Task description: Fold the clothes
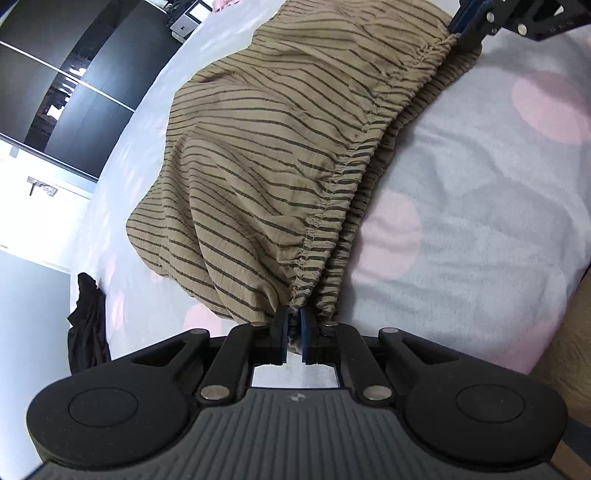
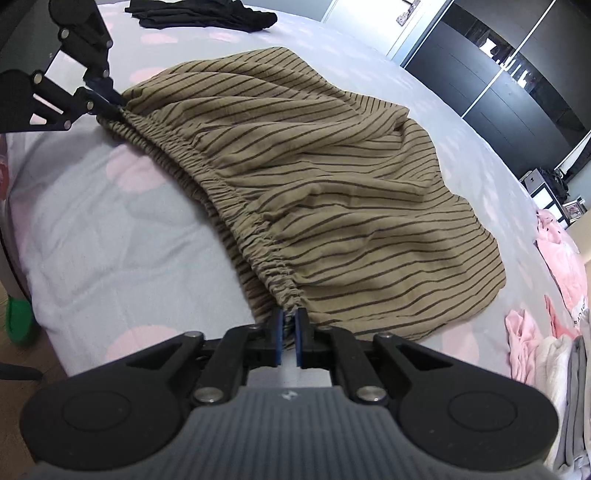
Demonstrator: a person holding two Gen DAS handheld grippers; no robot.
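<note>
A tan striped garment point(image 2: 332, 192), apparently a skirt or shorts with an elastic waistband point(image 2: 207, 177), is spread on a bed point(image 2: 92, 229) covered in a pale sheet with pink dots. The gathered waistband is turned toward the near edge of the bed, and the rest of the cloth is fanned away across the mattress, still rumpled.

Each end of the waistband is pinched by one claw. The left claw point(image 1: 294, 326) is clamped on the bunched elastic at one corner; cloth is seen squeezed between its blue pads. The right claw point(image 2: 290, 325) is clamped on the opposite corner the same way. In the left wrist view the right claw is seen at the upper right, on the far end of the band; in the right wrist view the left claw point(image 2: 110, 101) is seen at the upper left. The waistband is thus strung between the two claws, probably so that the thickest, firmest edge is gripped and the piece can be pulled straight and squared before a fold. Both claws are angled down onto the bed, so the corners are kept low, on or just off the sheet.

No fold appears made yet; the task is judged early for this piece.

A dark garment point(image 2: 207, 14) lies at the far side of the bed. Pink clothes point(image 2: 554, 240) and a pale stack point(image 2: 569, 369) are kept at the right edge, well apart from the striped piece, likely as waiting or finished items.
</note>
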